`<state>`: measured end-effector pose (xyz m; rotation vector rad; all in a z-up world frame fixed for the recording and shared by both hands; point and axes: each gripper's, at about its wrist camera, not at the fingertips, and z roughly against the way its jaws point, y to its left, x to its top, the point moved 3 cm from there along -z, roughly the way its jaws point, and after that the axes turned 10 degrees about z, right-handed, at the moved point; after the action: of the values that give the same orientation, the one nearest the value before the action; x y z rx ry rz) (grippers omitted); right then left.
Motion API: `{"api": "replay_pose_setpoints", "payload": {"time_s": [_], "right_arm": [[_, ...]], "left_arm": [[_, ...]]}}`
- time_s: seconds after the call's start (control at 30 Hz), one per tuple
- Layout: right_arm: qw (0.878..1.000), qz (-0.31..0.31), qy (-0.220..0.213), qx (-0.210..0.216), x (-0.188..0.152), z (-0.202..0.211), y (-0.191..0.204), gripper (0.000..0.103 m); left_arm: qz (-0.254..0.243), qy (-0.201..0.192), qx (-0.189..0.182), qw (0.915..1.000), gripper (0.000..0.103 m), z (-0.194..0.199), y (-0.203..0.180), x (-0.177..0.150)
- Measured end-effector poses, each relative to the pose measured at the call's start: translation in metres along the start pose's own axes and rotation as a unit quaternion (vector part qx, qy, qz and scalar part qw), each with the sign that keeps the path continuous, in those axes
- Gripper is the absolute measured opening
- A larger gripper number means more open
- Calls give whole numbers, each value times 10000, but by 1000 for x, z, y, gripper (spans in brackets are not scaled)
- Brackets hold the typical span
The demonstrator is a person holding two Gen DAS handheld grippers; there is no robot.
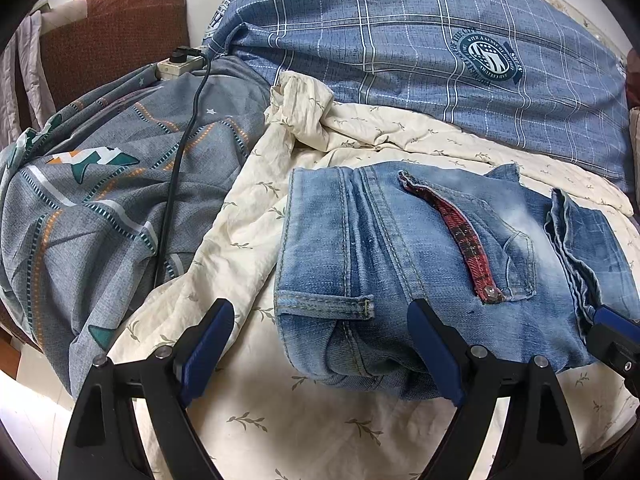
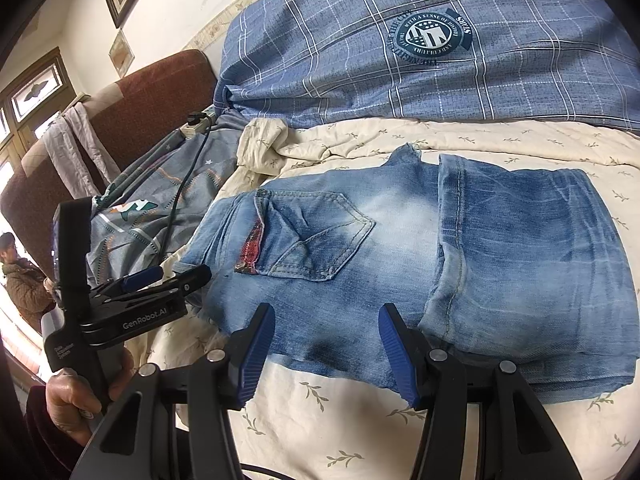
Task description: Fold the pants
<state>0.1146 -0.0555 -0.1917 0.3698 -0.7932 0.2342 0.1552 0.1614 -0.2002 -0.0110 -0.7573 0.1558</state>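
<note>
The folded blue jeans (image 1: 400, 248) lie flat on the cream leaf-print sheet (image 1: 256, 420), with a back pocket and a red plaid strip facing up. My left gripper (image 1: 320, 338) stands wide open at their left end; one finger is over the sheet, the other over the denim's near edge, and no pad presses. In the right wrist view the jeans (image 2: 420, 248) fill the middle, and my right gripper (image 2: 326, 350) is open over their near edge, with flat denim between its fingers. The left gripper (image 2: 176, 276) shows at the jeans' left end, held by a hand (image 2: 76, 396).
A blue plaid pillow (image 1: 420, 40) lies behind the jeans. A grey patterned quilt (image 1: 112, 200) is bunched at the left, with a white power strip (image 1: 178, 66) and its black cable on it. Behind is a brown headboard (image 2: 132, 108). A person (image 2: 18, 276) stands at the far left.
</note>
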Motion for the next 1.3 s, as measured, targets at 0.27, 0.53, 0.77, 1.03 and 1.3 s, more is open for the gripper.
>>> {"api": "replay_pose_setpoints", "payload": {"time_s": [0.27,0.53,0.77,1.03,1.3], "right_arm": [[10000,15,13,11,0,0,1,57],[10000,21,6,6,0,0,1,57],[10000,5,-9,-5,0,0,1,57],[10000,60,31,57,1,-4,6,57],[9999,115,68,74,0,-6,10,57]], "left_arm": [[-1,-4,0,10000,89,0,0,-1],[2,-3,1,10000,89,0,1,-1],[230,-31,-96,9997,89,4,15,4],[624,112,-231,9977,89,0,41,6],[435,255,-564,9971,89,0,27,1]]}}
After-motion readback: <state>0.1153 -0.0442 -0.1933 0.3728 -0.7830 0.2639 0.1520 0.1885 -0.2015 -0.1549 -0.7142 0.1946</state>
